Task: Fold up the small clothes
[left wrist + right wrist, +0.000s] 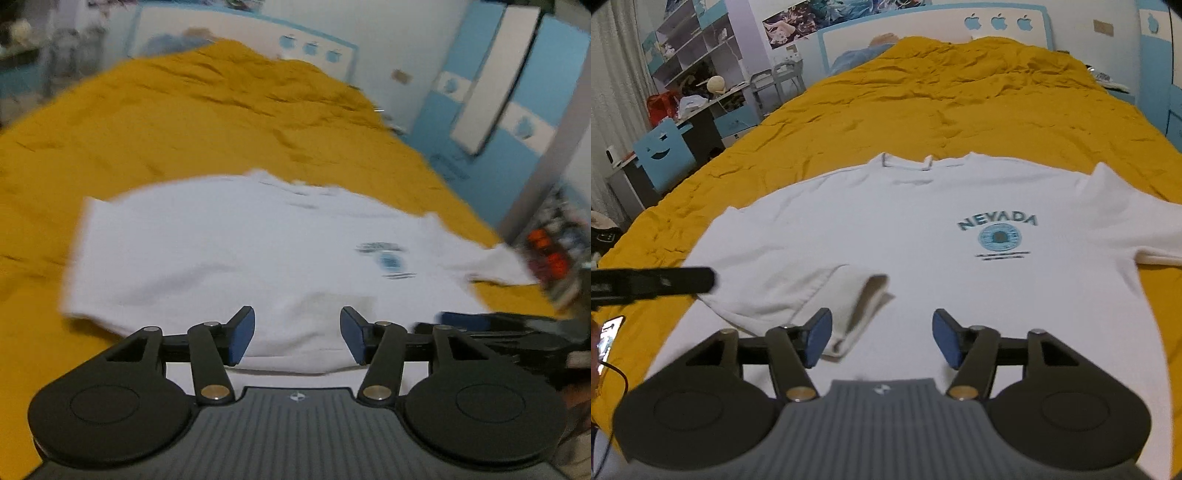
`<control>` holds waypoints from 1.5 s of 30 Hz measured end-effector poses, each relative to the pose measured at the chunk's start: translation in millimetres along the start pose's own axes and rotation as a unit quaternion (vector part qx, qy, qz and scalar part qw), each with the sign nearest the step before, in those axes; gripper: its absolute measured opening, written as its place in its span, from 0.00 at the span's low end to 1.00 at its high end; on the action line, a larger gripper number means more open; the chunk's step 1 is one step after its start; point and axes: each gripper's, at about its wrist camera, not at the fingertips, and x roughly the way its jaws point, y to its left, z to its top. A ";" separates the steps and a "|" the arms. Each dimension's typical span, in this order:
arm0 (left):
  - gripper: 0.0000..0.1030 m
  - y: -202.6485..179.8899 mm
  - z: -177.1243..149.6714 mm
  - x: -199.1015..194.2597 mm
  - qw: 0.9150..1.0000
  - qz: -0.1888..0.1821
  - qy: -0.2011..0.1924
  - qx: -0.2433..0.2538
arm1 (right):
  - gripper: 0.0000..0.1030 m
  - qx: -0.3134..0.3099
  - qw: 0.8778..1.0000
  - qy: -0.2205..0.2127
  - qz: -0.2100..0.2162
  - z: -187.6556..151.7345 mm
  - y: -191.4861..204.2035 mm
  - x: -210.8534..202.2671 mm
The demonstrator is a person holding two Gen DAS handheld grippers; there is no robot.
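A white T-shirt with a blue "NEVADA" print lies front up on the yellow bedspread, collar away from me. Its left sleeve is folded in over the body. My right gripper is open and empty, just above the shirt's lower part, beside the folded sleeve. My left gripper is open and empty over the shirt near its hem. The view is blurred. The left gripper's tip shows in the right wrist view, and the right gripper in the left wrist view.
The bed fills most of both views, with a white and blue headboard at the far end. A desk and shelves with clutter stand left of the bed. Blue and white wardrobe doors stand to the right. A phone lies at the near left.
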 end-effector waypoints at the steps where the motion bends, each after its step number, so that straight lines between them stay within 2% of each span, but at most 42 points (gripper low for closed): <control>1: 0.61 7.2 0.9 -4.8 1.000 0.025 -0.002 0.006 | 0.58 0.001 1.000 0.003 0.000 0.9 2.8 3.3; 4: 0.61 28.6 2.1 -5.2 0.997 0.075 0.000 0.004 | 0.58 0.021 1.000 0.017 0.009 3.1 6.0 13.9; 7: 0.61 51.9 -3.0 -2.4 0.995 0.094 0.005 -0.017 | 0.58 0.069 0.997 0.037 0.025 5.1 3.4 26.3; 14: 0.61 79.3 -18.0 12.9 0.994 0.082 0.019 -0.063 | 0.57 0.142 0.987 0.076 0.028 5.0 -1.3 59.1; 17: 0.61 84.5 -24.5 21.8 0.994 0.082 0.031 -0.069 | 0.53 0.173 0.980 0.090 0.037 3.0 -2.5 72.8; 19: 0.61 90.2 -28.9 25.4 0.993 0.079 0.038 -0.076 | 0.44 0.173 0.980 0.087 0.036 4.2 1.2 78.8; 20: 0.61 93.6 -31.4 25.6 0.993 0.078 0.040 -0.079 | 0.36 0.170 0.981 0.086 0.037 6.1 3.9 82.2; 21: 0.61 95.3 -32.8 27.3 0.993 0.078 0.042 -0.082 | 0.09 0.167 0.981 0.088 0.037 8.4 6.7 85.3; 22: 0.61 96.1 -33.4 28.9 0.993 0.078 0.044 -0.083 | 0.01 0.165 0.981 0.090 0.038 10.7 8.2 87.0; 27: 0.61 98.2 -32.9 40.3 0.992 0.074 0.044 -0.091 | 0.00 0.128 0.988 0.043 0.072 50.3 25.0 70.2; 30: 0.64 103.6 -30.9 46.6 0.991 0.066 0.018 -0.115 | 0.00 0.105 0.990 0.005 0.099 91.9 38.1 55.4; 36: 0.65 105.3 -24.1 67.6 0.988 0.084 0.020 -0.131 | 0.00 0.067 0.983 -0.082 0.148 179.1 67.0 25.1; 42: 0.64 116.7 -14.1 85.8 0.982 0.089 0.005 -0.166 | 0.00 0.043 0.978 -0.126 0.160 231.7 77.0 4.4; 43: 0.64 118.6 -12.5 88.4 0.981 0.088 0.002 -0.171 | 0.00 0.043 0.977 -0.131 0.160 236.4 75.0 1.4; 44: 0.59 120.9 -11.1 90.9 0.981 0.089 0.001 -0.173 | 0.00 0.043 0.977 -0.137 0.159 240.6 71.7 -1.7; 45: 0.48 121.6 -10.8 93.0 0.981 0.089 0.003 -0.174 | 0.00 0.041 0.977 -0.144 0.155 244.1 67.3 -5.4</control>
